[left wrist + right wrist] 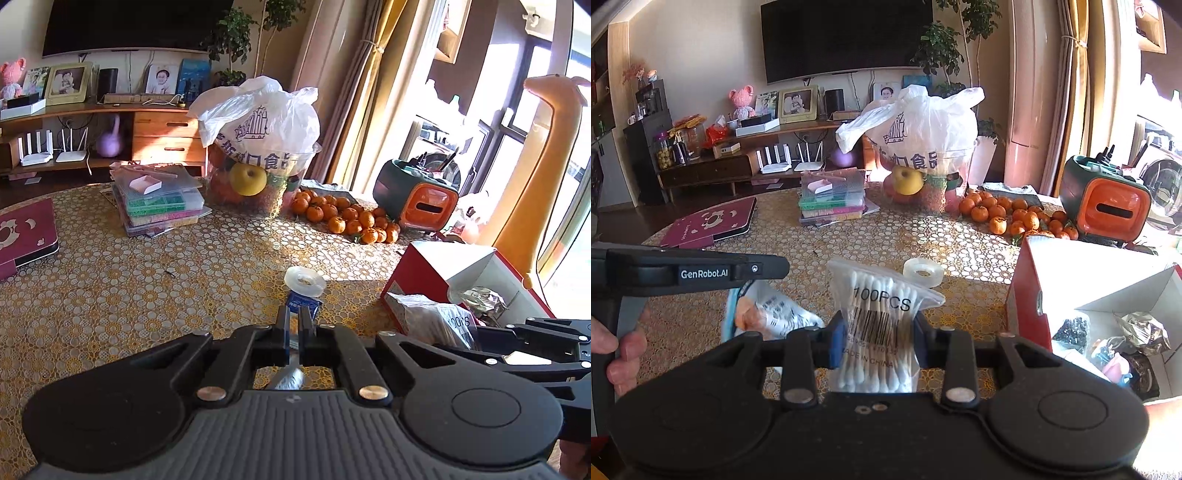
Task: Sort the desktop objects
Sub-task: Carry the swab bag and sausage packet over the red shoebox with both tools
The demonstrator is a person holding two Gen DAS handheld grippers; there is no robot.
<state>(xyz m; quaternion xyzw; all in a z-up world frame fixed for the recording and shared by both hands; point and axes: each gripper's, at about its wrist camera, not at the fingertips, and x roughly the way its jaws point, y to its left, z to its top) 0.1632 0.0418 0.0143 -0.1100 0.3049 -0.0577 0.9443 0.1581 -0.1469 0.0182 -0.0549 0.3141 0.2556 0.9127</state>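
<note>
My left gripper [294, 314] is shut on a thin blue-and-white packet [308, 305], held just above the patterned tablecloth. From the right wrist view this packet [764, 314] shows an orange picture, under the left gripper's bar. My right gripper [879, 332] is shut on a clear bag of cotton swabs [882, 295] marked 100PCS, held upright. A roll of clear tape [304, 281] [922, 271] lies on the table just beyond both grippers. An open red box [1030, 295] with a white inside stands to the right and holds several small items.
A pile of tangerines [1015, 218], a fruit bowl under a white plastic bag [923, 129], stacked plastic cases [831, 199], a maroon tablet case [713, 225] and an orange-green container [1108, 206] ring the far table. A hand [624, 350] grips the left handle.
</note>
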